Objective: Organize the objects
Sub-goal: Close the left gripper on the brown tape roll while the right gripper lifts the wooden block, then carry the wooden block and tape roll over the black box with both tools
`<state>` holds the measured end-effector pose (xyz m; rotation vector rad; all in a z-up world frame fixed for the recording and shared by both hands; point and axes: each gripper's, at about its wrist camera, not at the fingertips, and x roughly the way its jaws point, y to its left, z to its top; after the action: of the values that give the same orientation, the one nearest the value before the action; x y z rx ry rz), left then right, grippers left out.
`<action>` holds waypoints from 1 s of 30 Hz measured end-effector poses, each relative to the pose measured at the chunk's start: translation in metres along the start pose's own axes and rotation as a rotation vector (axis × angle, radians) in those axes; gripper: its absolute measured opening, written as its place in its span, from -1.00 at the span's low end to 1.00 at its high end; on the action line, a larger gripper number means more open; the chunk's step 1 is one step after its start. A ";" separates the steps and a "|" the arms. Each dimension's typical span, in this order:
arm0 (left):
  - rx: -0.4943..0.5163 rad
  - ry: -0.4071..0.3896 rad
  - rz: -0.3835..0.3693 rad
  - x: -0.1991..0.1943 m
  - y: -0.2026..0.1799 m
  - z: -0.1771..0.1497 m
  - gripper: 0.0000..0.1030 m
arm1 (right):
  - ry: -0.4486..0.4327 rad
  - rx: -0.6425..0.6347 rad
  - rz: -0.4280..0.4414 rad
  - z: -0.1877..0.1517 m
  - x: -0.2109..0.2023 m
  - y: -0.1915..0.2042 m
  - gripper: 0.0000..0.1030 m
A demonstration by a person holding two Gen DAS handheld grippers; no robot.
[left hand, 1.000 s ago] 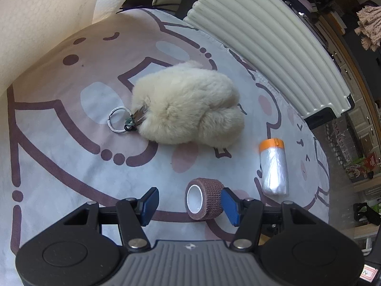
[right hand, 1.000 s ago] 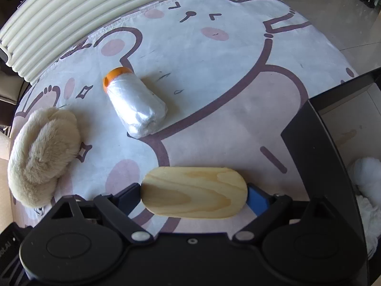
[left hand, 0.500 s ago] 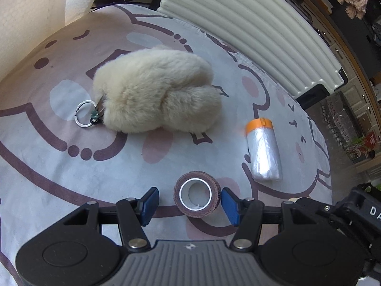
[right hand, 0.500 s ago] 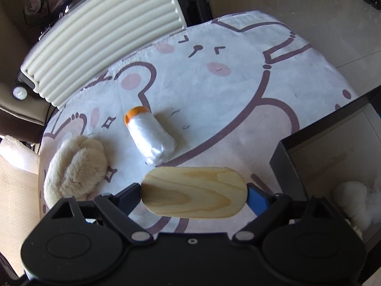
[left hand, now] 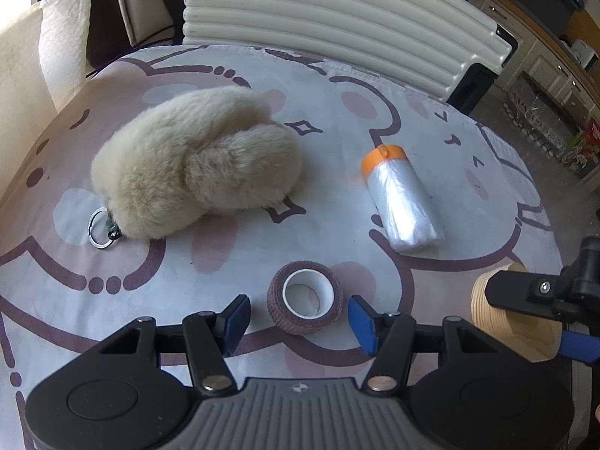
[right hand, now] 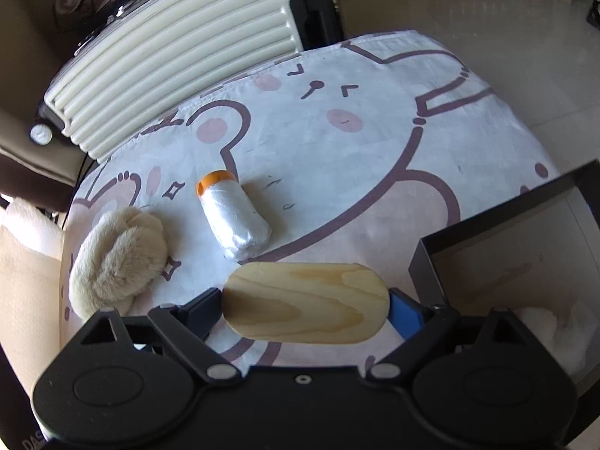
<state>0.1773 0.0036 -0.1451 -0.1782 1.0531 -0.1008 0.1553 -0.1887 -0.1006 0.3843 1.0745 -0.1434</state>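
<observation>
A: Though letters show at the near-left corner of the right gripper's housing, only "DAS" can be read; is there any other writing?

B: Nothing legible. Packets on the floor at the far right are too small to read. The cloth (right hand: 375, 157) carries only a cartoon bear print.

A: What is the right gripper (right hand: 305, 305) doing?

B: It is clamped on a wooden block (right hand: 305, 303), an oval slab of pale pine held at its two ends. In the left wrist view the same block (left hand: 502, 318) shows at the near right.

A: And the left gripper (left hand: 298, 318)?

B: Spread wide, gripping nothing. A brown roll of wrap (left hand: 304, 302) lies on its side between the blue pads (left hand: 362, 318) without touching either.

A: What else is around?

B: A fluffy cream plush (left hand: 198, 172) lies far left of the roll, with a metal key ring (left hand: 99, 228) at its near-left end. A roll of clear plastic bags (left hand: 401, 198) with an orange cap lies to the right. Nothing stands between roll and gripper. A ribbed cream suitcase (right hand: 180, 45) lies past the far edge. A black box (right hand: 506, 225) sits near right, something white and fluffy (right hand: 555, 333) inside.
</observation>
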 end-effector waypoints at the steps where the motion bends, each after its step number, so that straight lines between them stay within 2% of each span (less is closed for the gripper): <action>1: 0.010 0.003 0.003 0.001 -0.001 0.000 0.10 | -0.002 -0.015 -0.003 0.000 -0.001 0.001 0.82; 4: 0.041 0.007 0.019 0.004 -0.006 0.000 0.05 | -0.007 -0.044 -0.012 0.001 -0.002 0.002 0.82; 6: 0.054 0.011 0.030 0.005 -0.008 0.000 -0.16 | -0.010 -0.053 -0.015 0.002 -0.003 0.001 0.82; 15: 0.071 -0.010 0.029 -0.013 -0.012 0.002 -0.16 | -0.024 -0.081 -0.022 0.002 -0.010 0.000 0.82; 30: 0.072 -0.112 0.046 -0.092 -0.010 -0.005 -0.16 | -0.109 -0.201 -0.049 -0.015 -0.062 0.003 0.82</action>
<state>0.1279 0.0091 -0.0673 -0.0934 0.9395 -0.0855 0.1144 -0.1850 -0.0519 0.1677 0.9809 -0.0972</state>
